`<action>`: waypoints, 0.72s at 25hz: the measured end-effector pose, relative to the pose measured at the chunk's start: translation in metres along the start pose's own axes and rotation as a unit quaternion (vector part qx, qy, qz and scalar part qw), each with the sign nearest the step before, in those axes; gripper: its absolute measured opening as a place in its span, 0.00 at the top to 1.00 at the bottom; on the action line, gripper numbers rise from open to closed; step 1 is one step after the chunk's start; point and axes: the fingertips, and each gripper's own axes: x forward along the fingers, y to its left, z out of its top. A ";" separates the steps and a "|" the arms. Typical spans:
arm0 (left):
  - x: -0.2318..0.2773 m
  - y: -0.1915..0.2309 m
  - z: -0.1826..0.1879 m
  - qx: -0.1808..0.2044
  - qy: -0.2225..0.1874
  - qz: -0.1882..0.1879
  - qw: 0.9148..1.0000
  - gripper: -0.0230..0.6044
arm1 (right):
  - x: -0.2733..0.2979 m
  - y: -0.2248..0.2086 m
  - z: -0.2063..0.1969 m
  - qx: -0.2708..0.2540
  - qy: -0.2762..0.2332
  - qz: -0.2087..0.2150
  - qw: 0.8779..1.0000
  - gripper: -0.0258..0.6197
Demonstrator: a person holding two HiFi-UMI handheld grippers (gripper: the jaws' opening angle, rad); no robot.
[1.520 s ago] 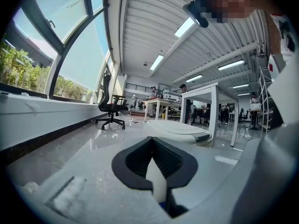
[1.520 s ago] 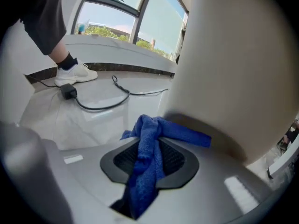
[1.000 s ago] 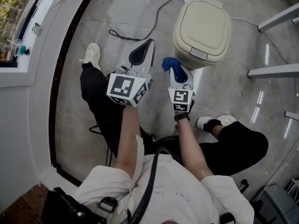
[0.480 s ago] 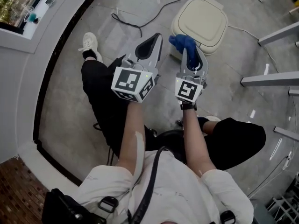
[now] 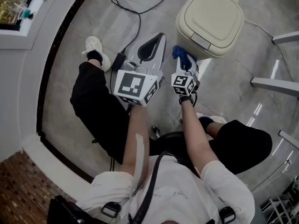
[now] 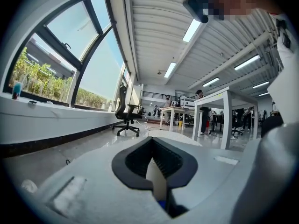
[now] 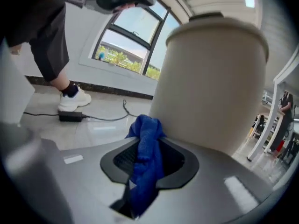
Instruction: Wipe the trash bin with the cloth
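Note:
The beige trash bin [image 5: 210, 20] stands on the grey floor with its lid closed, and it fills the right gripper view as a tall rounded wall [image 7: 210, 83]. My right gripper [image 5: 183, 59] is shut on a blue cloth [image 5: 177, 52], low at the bin's near-left side. In the right gripper view the cloth [image 7: 147, 157] bunches up between the jaws of that gripper [image 7: 149, 127], right in front of the bin wall; whether it touches is unclear. My left gripper [image 5: 158, 37] is held to the left, away from the bin. It is shut with nothing in it [image 6: 152, 141].
A black cable and power adapter [image 5: 119, 59] lie on the floor to the left, near a white shoe [image 5: 93, 48]. White table legs [image 5: 275, 83] stand to the right of the bin. An office chair [image 6: 127, 115] and desks stand farther off by the window.
The right gripper carried the cloth up to the bin's lid edge, then back down along its near-left side. The left gripper stayed beside it, still shut.

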 end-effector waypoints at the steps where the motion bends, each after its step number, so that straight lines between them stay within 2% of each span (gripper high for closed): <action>1: 0.001 0.004 -0.003 -0.002 0.001 0.004 1.000 0.96 | 0.011 0.006 -0.018 0.002 0.020 0.011 1.000 0.81; 5: 0.000 0.016 -0.016 -0.005 0.012 0.015 1.000 0.96 | 0.041 0.017 -0.070 0.008 0.079 0.032 0.996 0.81; 8: -0.007 0.018 -0.024 -0.011 0.021 0.020 1.000 0.96 | 0.048 0.003 -0.112 0.077 0.149 0.035 0.985 0.81; 10: -0.012 0.018 -0.021 -0.012 0.018 0.020 1.000 0.96 | 0.047 -0.004 -0.120 0.108 0.171 0.052 0.978 0.81; 15: -0.021 0.008 -0.012 -0.022 0.003 0.017 1.000 0.96 | 0.008 0.005 -0.077 0.157 0.134 0.057 0.977 0.81; 18: -0.021 -0.006 -0.003 -0.021 -0.006 0.006 1.000 0.96 | -0.035 0.013 -0.020 0.176 0.064 0.065 0.980 0.81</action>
